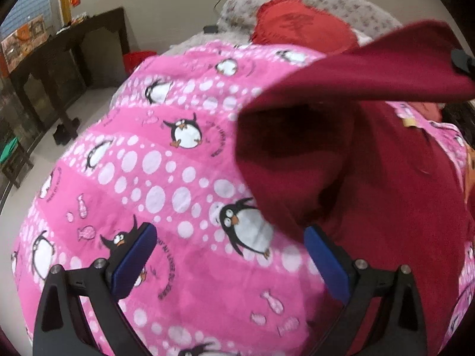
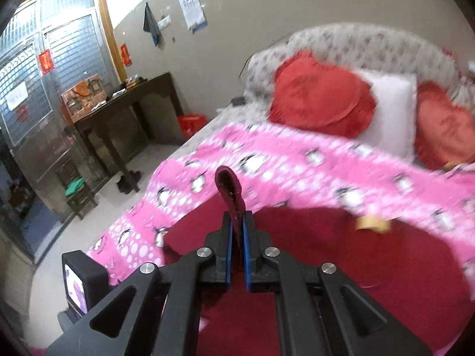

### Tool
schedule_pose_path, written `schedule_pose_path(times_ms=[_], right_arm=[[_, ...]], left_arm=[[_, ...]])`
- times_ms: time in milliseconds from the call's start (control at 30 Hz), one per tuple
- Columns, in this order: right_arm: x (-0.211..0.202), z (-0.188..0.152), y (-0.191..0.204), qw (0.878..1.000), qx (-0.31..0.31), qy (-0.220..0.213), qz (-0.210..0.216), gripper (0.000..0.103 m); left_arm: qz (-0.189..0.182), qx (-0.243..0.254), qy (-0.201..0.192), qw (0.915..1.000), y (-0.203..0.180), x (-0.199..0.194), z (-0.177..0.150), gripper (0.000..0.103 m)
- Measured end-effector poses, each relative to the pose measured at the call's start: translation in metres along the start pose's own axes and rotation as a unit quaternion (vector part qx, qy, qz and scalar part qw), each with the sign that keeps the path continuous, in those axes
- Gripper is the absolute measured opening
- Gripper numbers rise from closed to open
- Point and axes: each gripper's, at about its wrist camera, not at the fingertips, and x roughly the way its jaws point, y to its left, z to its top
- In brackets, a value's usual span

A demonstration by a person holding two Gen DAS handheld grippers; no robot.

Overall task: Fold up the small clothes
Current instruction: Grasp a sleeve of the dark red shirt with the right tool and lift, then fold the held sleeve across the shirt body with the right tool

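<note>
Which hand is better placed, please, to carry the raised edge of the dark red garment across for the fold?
The right: its claw is already shut on the garment edge, while the left claw hangs open, empty, above the pink blanket.

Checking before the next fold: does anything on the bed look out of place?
A small yellowish scrap lies at the dark red garment's far edge on the pink blanket; too blurred to identify.

Even indoor light, soft focus and fisheye warp in both views

The room is lit evenly and fairly brightly, with no glare; a barred window (image 2: pixel 44 68) shows pale daylight. Motion blur smears the pink blanket (image 2: pixel 297 163) and cushions (image 2: pixel 320 95) in the right view. Dark shadow sits under the lifted red garment (image 1: pixel 356 163). Black vignette rings the corners, and straight edges bow.
</note>
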Motion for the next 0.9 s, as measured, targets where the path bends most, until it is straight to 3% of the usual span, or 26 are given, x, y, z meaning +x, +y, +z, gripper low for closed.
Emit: schedule_pose_path(times_ms=[100, 200, 467, 800, 900], right_arm=[[-0.031, 0.006, -0.033, 0.999, 0.01, -0.018, -0.039, 0.0], [-0.05, 0.0, -0.069, 0.997, 0.037, -0.019, -0.07, 0.0], [-0.068, -0.061, -0.159, 0.983, 0.103, 0.039, -0.144, 0.0], [-0.059, -0.119, -0.218, 0.963, 0.17, 0.096, -0.183, 0.0], [-0.052, -0.13, -0.226, 0.964, 0.171, 0.118, -0.169, 0.0]], left_arm=[[-0.033, 0.013, -0.011, 0.9993, -0.004, -0.018, -0.007, 0.101], [-0.039, 0.023, -0.011, 0.9989, -0.009, -0.027, -0.009, 0.101], [-0.029, 0.031, -0.015, 0.999, -0.031, -0.028, 0.0, 0.101], [-0.016, 0.066, -0.011, 0.9976, -0.078, -0.007, 0.01, 0.101], [-0.013, 0.065, -0.007, 0.9978, -0.084, 0.001, 0.014, 0.101]])
